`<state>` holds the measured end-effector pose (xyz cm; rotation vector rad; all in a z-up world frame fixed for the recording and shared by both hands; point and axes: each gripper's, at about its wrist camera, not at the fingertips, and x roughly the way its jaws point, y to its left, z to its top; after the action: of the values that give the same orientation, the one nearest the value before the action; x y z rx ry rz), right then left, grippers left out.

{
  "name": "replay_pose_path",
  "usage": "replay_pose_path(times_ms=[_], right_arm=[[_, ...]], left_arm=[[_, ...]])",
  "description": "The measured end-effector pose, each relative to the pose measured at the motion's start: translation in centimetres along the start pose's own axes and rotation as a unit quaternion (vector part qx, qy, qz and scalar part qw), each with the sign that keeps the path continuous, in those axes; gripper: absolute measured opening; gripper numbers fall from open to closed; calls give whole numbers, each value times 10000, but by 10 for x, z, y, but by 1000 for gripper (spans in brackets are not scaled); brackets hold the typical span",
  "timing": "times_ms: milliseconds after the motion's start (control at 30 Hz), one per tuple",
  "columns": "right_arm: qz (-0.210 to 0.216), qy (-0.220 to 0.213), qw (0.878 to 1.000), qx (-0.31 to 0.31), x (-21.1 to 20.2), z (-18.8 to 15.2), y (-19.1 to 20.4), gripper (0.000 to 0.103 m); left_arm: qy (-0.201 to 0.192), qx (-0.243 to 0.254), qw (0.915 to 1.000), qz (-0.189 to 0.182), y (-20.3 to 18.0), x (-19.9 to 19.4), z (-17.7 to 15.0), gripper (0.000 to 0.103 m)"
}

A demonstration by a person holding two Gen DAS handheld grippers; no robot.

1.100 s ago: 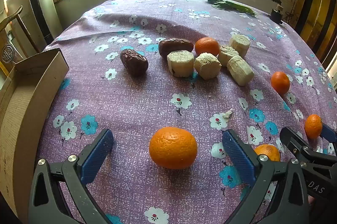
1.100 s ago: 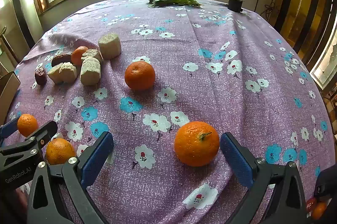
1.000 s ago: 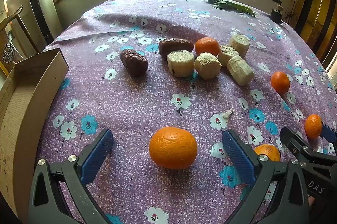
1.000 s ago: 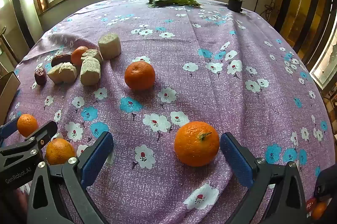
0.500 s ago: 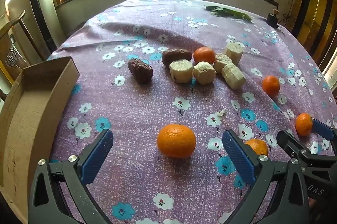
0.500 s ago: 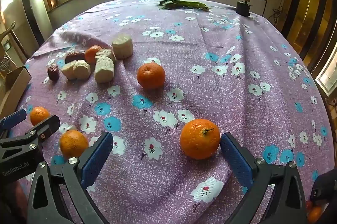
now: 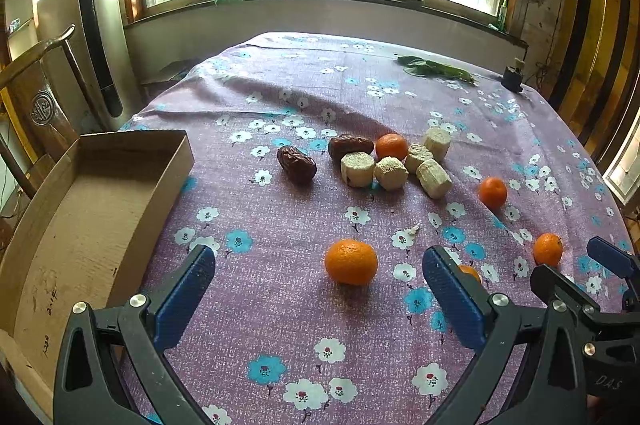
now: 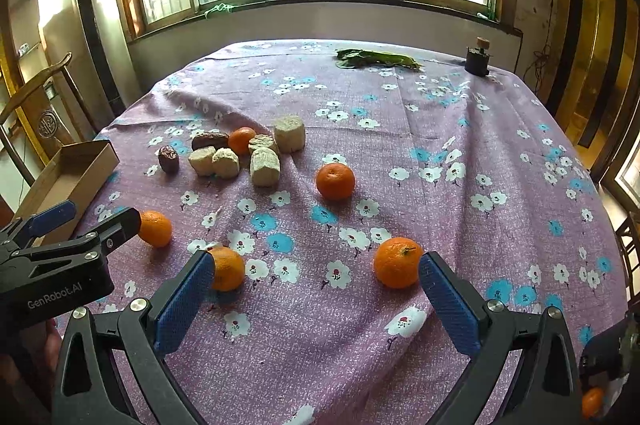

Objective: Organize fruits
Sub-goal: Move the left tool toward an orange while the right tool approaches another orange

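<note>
Both grippers have pulled back from the table (image 7: 520,129); left gripper (image 7: 316,289) and right gripper (image 8: 316,289) gape wide, oranges (image 7: 351,262) untouched.

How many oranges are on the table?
5: one in the far pile, one mid-table, one near the left gripper, two by the right gripper's fingers.

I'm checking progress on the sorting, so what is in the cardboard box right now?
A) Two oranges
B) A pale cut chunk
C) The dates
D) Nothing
D: the cardboard box shows only its bare floor, while the dates, pale chunks and oranges all lie on the tablecloth.
</note>
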<state>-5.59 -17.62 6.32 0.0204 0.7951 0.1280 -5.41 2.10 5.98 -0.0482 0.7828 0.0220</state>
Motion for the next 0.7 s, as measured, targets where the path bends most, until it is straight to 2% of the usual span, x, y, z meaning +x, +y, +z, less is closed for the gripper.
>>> replay_pose_path(times_ms=[367, 700], right_arm=[[222, -39, 9997, 64, -7, -3, -5, 103], [161, 27, 9997, -192, -6, -12, -7, 103]], left_arm=[[-45, 109, 9999, 8, -3, -7, -4, 103], [128, 297, 9987, -390, -2, 0, -10, 103]])
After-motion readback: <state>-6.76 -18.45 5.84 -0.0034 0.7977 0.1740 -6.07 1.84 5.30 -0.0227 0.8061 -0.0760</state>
